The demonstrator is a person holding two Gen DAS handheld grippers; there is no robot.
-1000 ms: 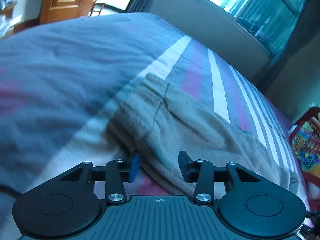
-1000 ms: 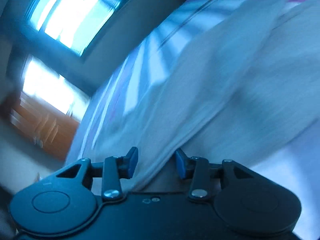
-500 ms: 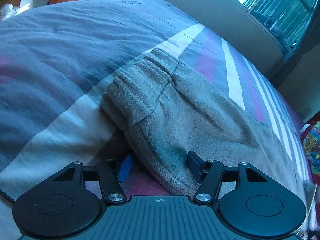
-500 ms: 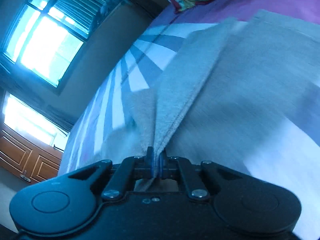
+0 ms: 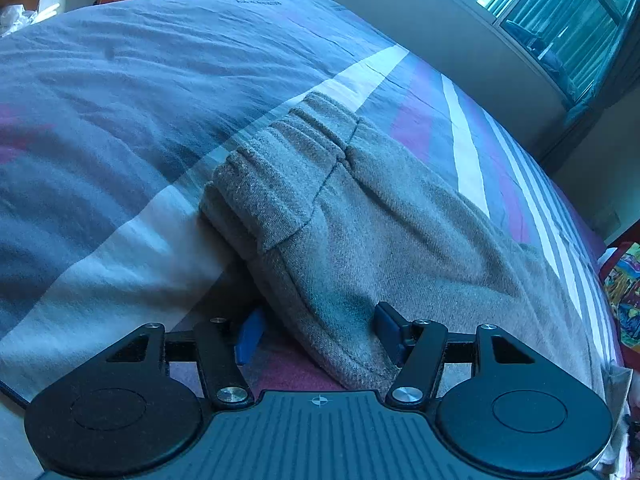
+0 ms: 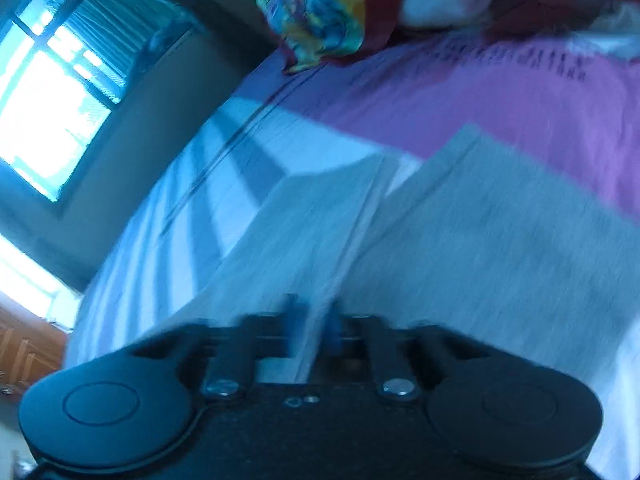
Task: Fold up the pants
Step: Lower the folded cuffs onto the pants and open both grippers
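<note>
Your left hand-held gripper (image 5: 316, 332) is sitting spread around the near edge of the pants (image 5: 360, 216), probably readying a grip at the waist end. Your right hand-held gripper (image 6: 312, 320) is pinching a fold of the pants (image 6: 500, 240), likely to carry it over. The pants are lying flat on the bed (image 5: 120, 120). No containers are showing.

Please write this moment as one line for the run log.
task: fold pants | left claw: open around pants edge on bed | right claw: shut on pants fold, blurred
</note>
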